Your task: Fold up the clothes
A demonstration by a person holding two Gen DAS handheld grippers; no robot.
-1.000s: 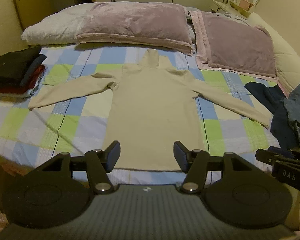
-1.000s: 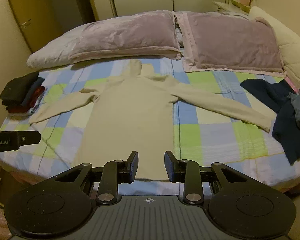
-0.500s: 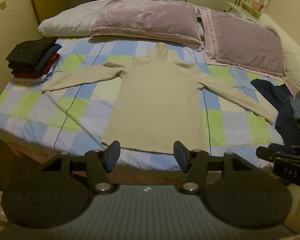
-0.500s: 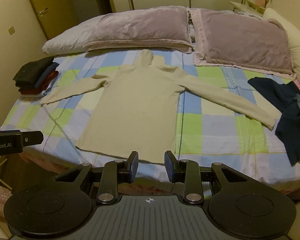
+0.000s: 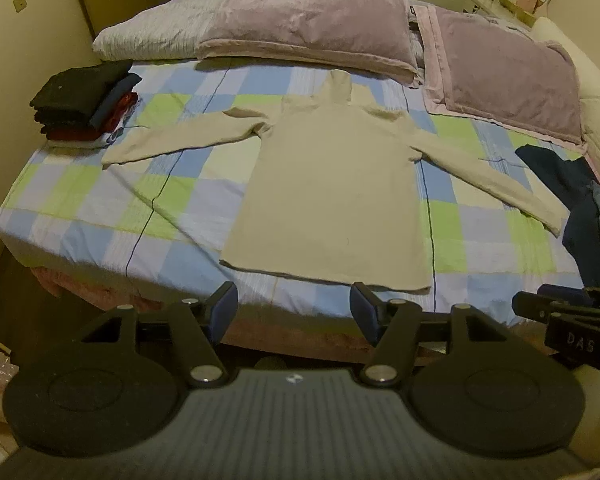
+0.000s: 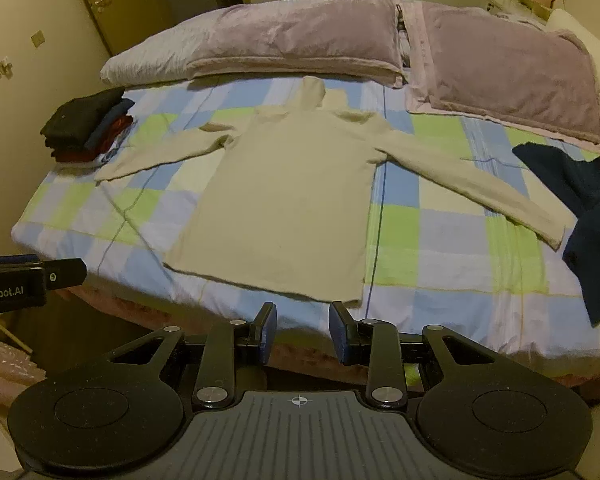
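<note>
Nearest: L gripper [image 5: 294, 312] is hovering off the foot of the bed w/ fingers spread wide, holding nothing. R gripper [image 6: 303, 334] is hanging beside it, fingers parted by a narrower gap, also empty. Both are sitting short of the mattress edge, not touching fabric. Next, cream turtleneck [image 5: 332, 196] is lying flat on the checked bedspread [image 5: 100, 200], hem nearest, sleeves stretched out both ways, collar pointing at the pillows. Dark unfolded clothes [image 6: 592, 216] are heaping at the bed's right edge, near the right cuff. Folded stack [image 5: 86, 100] is sitting far left by the other cuff. Farthest: two mauve pillows [image 6: 300, 36].
</note>
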